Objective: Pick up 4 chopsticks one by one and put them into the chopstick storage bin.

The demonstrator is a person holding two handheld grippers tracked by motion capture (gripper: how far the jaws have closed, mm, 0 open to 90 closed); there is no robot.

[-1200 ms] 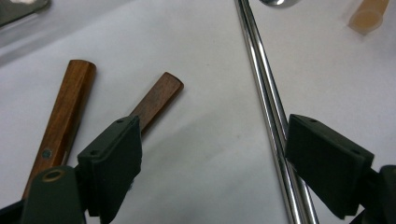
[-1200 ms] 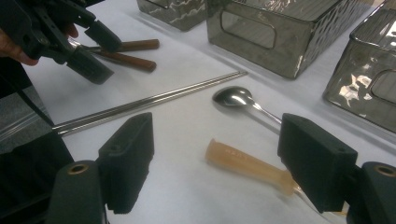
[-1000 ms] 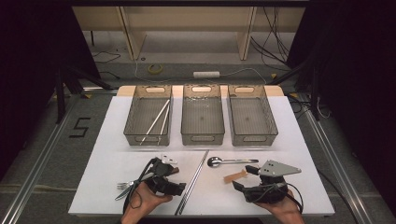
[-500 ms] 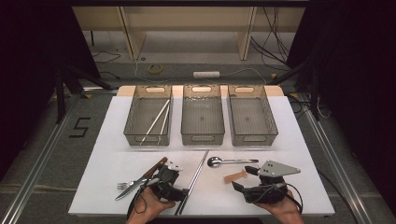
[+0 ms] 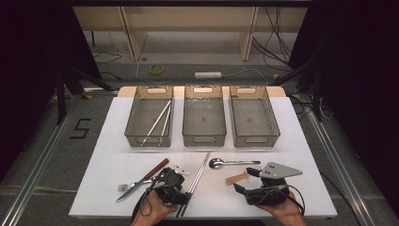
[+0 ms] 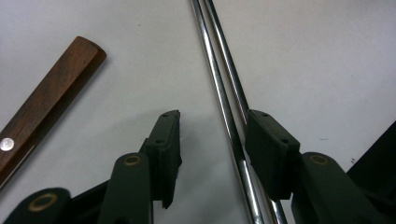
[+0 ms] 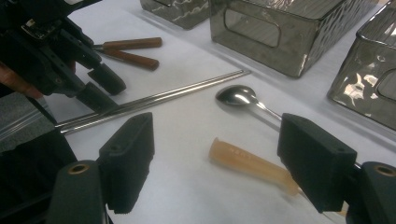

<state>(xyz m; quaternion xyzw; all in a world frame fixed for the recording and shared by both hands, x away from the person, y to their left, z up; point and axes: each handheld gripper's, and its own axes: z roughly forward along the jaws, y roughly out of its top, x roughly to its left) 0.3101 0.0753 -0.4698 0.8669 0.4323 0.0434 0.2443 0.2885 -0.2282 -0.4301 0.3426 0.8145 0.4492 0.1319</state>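
left tool [image 6: 212,140] jaws newly narrowed around steel chopsticks [image 6: 224,93], one pad touching

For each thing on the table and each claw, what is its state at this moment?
Left claw: jaws have just been closing around the metal chopsticks, one pad touching, not yet clamped.
Right claw: open, holding nothing.
Left bin: holds two chopsticks.
Middle bin: empty.
Right bin: empty.
Spoon: lying flat on the table.
Fork: lying flat.
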